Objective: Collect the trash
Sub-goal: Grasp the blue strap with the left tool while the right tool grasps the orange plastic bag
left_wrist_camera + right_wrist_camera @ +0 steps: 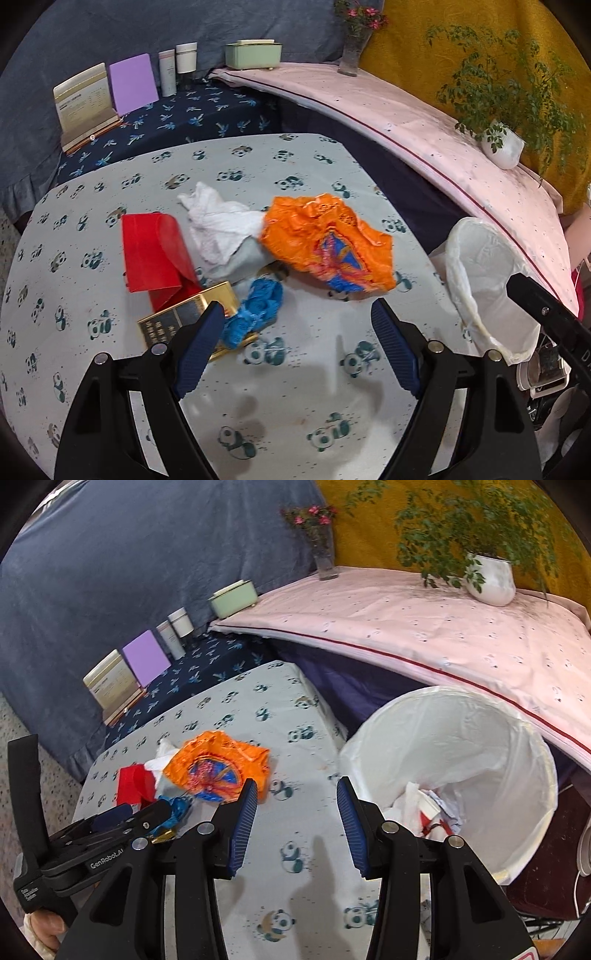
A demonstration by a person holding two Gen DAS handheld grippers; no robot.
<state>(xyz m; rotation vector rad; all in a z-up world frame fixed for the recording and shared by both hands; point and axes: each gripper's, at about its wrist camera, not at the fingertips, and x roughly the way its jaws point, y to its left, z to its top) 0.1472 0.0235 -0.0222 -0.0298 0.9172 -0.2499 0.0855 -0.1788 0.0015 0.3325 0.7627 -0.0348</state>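
Both tools — left (pixel 297 314), right (pixel 297 794) — gape above crinkled orange wrapper (pixel 325 240)

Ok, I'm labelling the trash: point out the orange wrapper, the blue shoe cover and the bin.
orange wrapper (pixel 325 236), left wrist view, crumpled middle.
blue shoe cover (pixel 255 310), left wrist view, bunched centre.
bin (pixel 480 716), right wrist view, liner's far wall.

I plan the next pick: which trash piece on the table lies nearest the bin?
The orange wrapper; it lies closest to the bin, the red, white and blue pieces farther left.
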